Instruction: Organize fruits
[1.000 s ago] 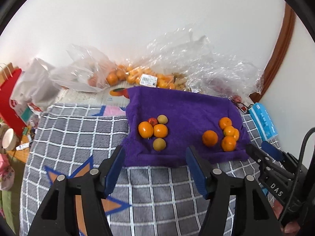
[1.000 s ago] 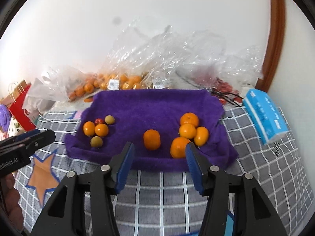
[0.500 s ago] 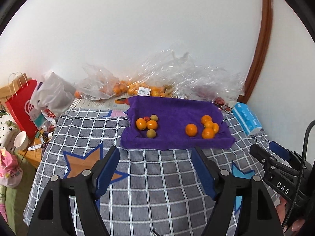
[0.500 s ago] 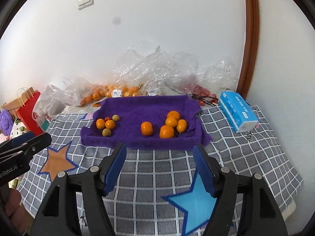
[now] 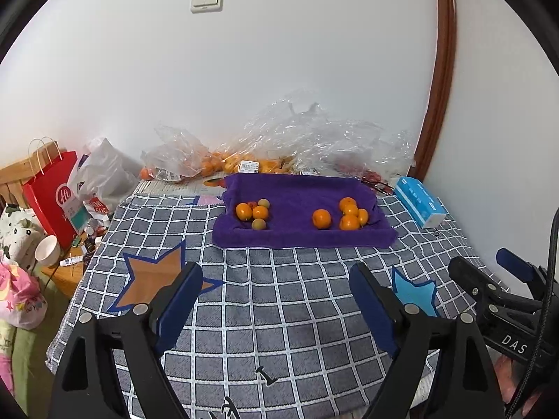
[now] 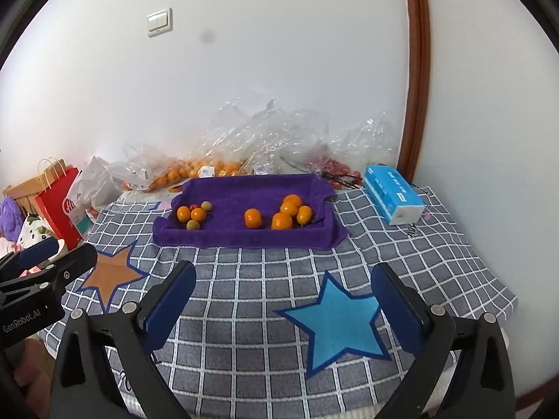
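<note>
Both claws are seen well back from the fruit, above the checked cloth that covers the surface (image 5: 279, 300). The purple towel (image 5: 300, 188) lies ahead of both, at the far side near the wall, with its long axis running left to right across the view.

On it the fruit is gathered in two groups. A left cluster (image 5: 253, 212) of two oranges, two small greenish fruits and one small red one sits near the towel's left end; a right cluster of oranges (image 5: 351, 213) sits near its right end. A single orange (image 5: 321, 218) lies apart — just left of the right cluster, well clear of the left one.

The left claw (image 5: 276, 303) has its jaws spread wide, having just been opening, and nothing is held between them. The right claw (image 6: 284, 300) is spread wider still, likewise just opened, and is also empty.

In the right wrist view the single orange (image 6: 253, 218) lies almost straight ahead, slightly left of the line between the jaws; in the left wrist view it lies ahead and to the right. The right claw is therefore judged the better placed for it — a forward reach onto the towel would be needed. Whether any further sorting is intended cannot be told.
</note>
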